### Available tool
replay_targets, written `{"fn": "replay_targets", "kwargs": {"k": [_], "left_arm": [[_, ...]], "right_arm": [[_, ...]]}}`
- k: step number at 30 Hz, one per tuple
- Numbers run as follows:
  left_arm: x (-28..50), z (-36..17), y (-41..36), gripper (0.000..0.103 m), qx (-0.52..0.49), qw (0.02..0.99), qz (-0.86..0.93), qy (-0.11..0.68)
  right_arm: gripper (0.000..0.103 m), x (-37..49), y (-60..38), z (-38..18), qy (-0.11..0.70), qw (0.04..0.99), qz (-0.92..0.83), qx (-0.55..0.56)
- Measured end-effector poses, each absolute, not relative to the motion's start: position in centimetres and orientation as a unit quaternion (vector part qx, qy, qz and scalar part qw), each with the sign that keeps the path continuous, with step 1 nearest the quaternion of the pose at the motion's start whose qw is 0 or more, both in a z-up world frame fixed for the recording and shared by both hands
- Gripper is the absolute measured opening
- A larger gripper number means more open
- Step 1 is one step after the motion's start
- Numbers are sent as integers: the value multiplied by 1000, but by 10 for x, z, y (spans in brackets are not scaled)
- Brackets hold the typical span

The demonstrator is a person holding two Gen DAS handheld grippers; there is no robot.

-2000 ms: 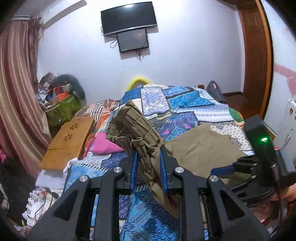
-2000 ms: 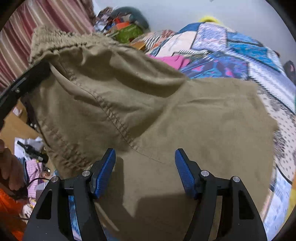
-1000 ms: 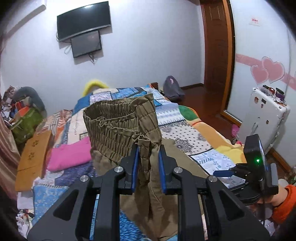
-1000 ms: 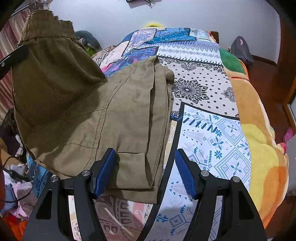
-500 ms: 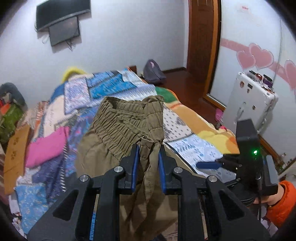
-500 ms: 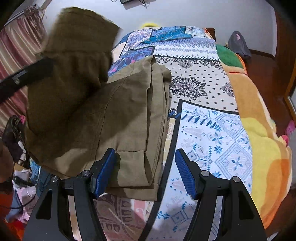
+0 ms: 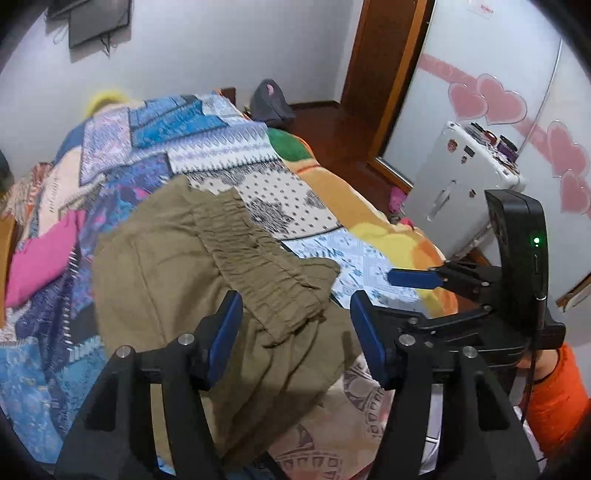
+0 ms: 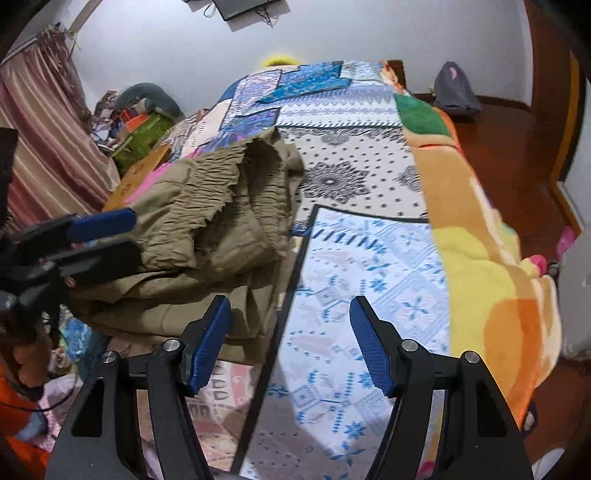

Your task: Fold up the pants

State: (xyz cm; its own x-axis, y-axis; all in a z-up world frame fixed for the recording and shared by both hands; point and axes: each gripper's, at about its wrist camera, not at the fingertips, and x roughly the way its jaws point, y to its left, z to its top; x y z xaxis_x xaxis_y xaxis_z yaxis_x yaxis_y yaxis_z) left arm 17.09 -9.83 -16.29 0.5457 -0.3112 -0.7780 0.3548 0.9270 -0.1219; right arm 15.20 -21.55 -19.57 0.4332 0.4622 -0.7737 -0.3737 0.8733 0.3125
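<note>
Covering the bed, the colourful patchwork quilt (image 8: 369, 258) carries the olive-brown cotton pants (image 7: 207, 273), folded over with the ruffled elastic waistband (image 7: 258, 266) on top. Left gripper (image 7: 295, 332) hovers spread and empty above the waistband; right gripper (image 8: 290, 343) is spread too, beside the pants.

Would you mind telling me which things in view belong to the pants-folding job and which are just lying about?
Job:
- olive pants
- left gripper, open
- right gripper, open
- patchwork bedspread they lie on

Lying about:
- pink cloth
- grey bag
- white case
- wall screen
</note>
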Motion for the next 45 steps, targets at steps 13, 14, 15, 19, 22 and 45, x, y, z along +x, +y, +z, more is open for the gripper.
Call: {"fn": "replay_targets", "kwargs": {"k": [13, 14, 15, 19, 22, 45], "left_arm": [[170, -161, -16, 62, 41, 897, -87, 432], [168, -168, -11, 62, 41, 893, -83, 441], [166, -176, -8, 63, 40, 888, -80, 451], [151, -205, -3, 67, 30, 871, -85, 483], [137, -212, 1, 73, 38, 874, -87, 476], [106, -203, 10, 76, 48, 894, -64, 440]], "right_arm": [[63, 171, -166, -159, 408, 859, 303, 54], [63, 172, -161, -162, 410, 858, 305, 50], [63, 172, -154, -167, 414, 856, 307, 44], [63, 177, -137, -197, 458, 835, 307, 3], [64, 175, -146, -201, 456, 832, 317, -2], [62, 138, -124, -195, 429, 845, 316, -49]]}}
